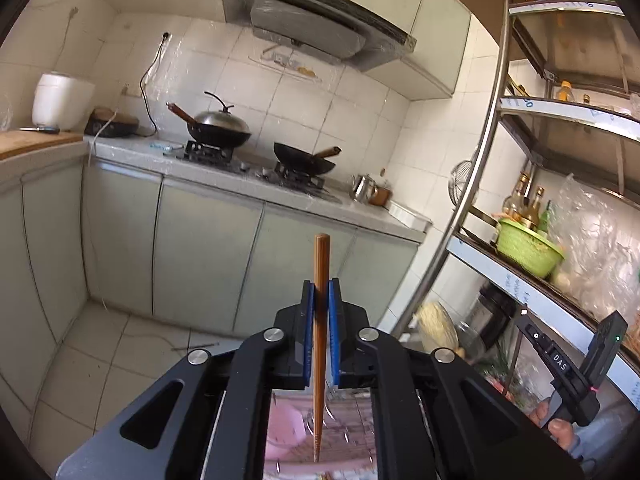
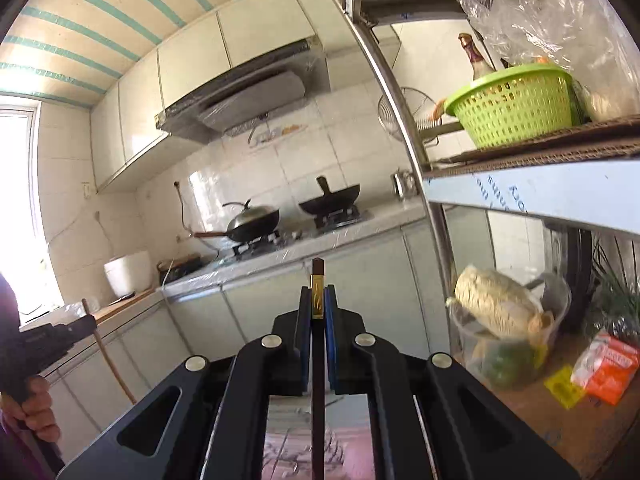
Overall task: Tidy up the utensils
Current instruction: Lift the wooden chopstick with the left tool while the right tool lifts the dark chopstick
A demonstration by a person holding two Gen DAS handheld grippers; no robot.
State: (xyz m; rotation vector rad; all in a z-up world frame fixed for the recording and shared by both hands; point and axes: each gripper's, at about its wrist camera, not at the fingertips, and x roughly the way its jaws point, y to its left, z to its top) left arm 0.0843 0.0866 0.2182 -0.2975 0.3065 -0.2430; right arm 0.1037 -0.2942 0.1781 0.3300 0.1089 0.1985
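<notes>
In the left wrist view my left gripper [image 1: 321, 294] is shut on a light brown wooden chopstick [image 1: 321, 264]. The stick stands upright between the blue pads, its blunt end above the fingertips and its thin tip hanging below. In the right wrist view my right gripper [image 2: 318, 300] is shut on a dark brown chopstick [image 2: 318, 276] with a gold band near its top, also upright. Both grippers are held high and face the kitchen counter. The left gripper with its brown chopstick [image 2: 105, 350] shows at the left edge of the right wrist view.
A stove counter [image 1: 360, 208] with two black woks [image 1: 304, 158] runs along the tiled wall, under a range hood [image 1: 312, 20]. A metal shelf rack [image 1: 472, 184] stands at right with a green basket [image 2: 516, 104], bottles and plastic bags. A white rice cooker [image 1: 62, 100] sits at left.
</notes>
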